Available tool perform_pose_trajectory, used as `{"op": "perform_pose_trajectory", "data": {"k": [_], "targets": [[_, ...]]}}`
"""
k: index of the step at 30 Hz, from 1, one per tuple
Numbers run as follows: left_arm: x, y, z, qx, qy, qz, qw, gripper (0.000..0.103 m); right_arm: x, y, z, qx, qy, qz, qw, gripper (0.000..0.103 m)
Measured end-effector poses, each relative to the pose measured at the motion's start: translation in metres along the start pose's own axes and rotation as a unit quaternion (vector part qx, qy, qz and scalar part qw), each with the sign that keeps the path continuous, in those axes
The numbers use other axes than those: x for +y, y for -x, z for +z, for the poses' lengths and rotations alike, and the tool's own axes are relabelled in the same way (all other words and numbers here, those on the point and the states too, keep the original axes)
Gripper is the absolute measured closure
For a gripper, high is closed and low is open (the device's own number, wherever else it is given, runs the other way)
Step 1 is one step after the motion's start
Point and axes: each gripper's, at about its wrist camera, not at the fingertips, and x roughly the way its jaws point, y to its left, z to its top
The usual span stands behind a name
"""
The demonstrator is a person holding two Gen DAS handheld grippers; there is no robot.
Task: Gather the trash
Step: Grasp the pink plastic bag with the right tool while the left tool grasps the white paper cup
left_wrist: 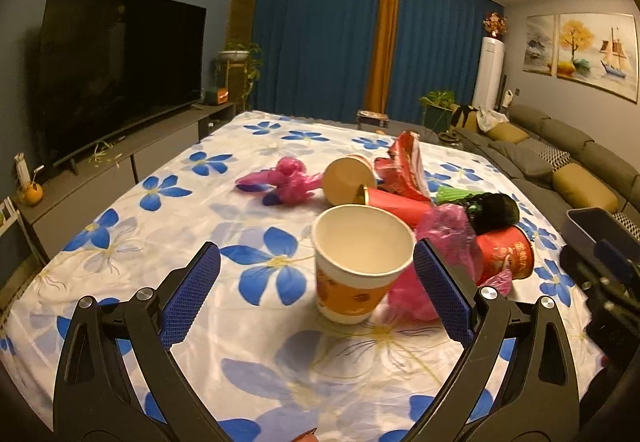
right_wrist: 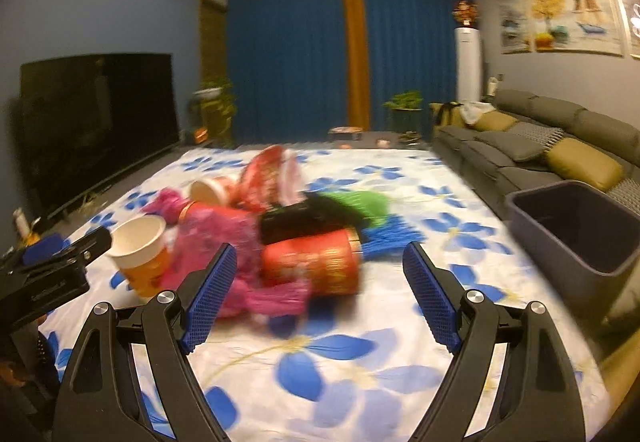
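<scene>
A pile of trash lies on the flowered tablecloth. An upright paper cup with an orange band stands between the fingertips of my open left gripper, untouched; it also shows in the right wrist view. Behind it lie a pink plastic bag, a red cup on its side, a tipped paper cup, a red wrapper, a black bag and another pink bag. My right gripper is open in front of the red cup. The view is blurred.
A dark grey bin stands at the table's right edge, also seen in the left wrist view. A sofa runs along the right, a TV on the left. My left gripper shows at the right view's left edge.
</scene>
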Motion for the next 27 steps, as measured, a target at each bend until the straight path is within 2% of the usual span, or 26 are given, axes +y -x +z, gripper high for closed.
{"op": "perform_pose_trajectory", "data": {"k": [8,17,21,24,27], "targets": [[0.022,0.0,0.003,-0.004,0.017,0.014,0.9997,0.008,0.03,-0.025,0.004,0.018,0.023,0.023,0.999,0.02],[0.039,0.0,0.002,-0.006,0.02,0.008,0.9998,0.008,0.049,-0.054,0.011,0.035,0.029,0.045,0.998,0.021],[0.041,0.002,0.002,-0.009,0.016,-0.001,0.9998,0.008,0.053,-0.069,0.01,0.055,0.027,0.058,0.996,0.029],[0.039,0.001,0.0,-0.007,0.009,-0.022,0.9997,0.008,0.054,-0.078,0.008,0.073,0.017,0.078,0.994,0.036],[0.033,-0.001,-0.003,0.0,0.001,-0.044,0.999,0.008,0.055,-0.083,0.006,0.087,0.014,0.089,0.992,0.048]]}}
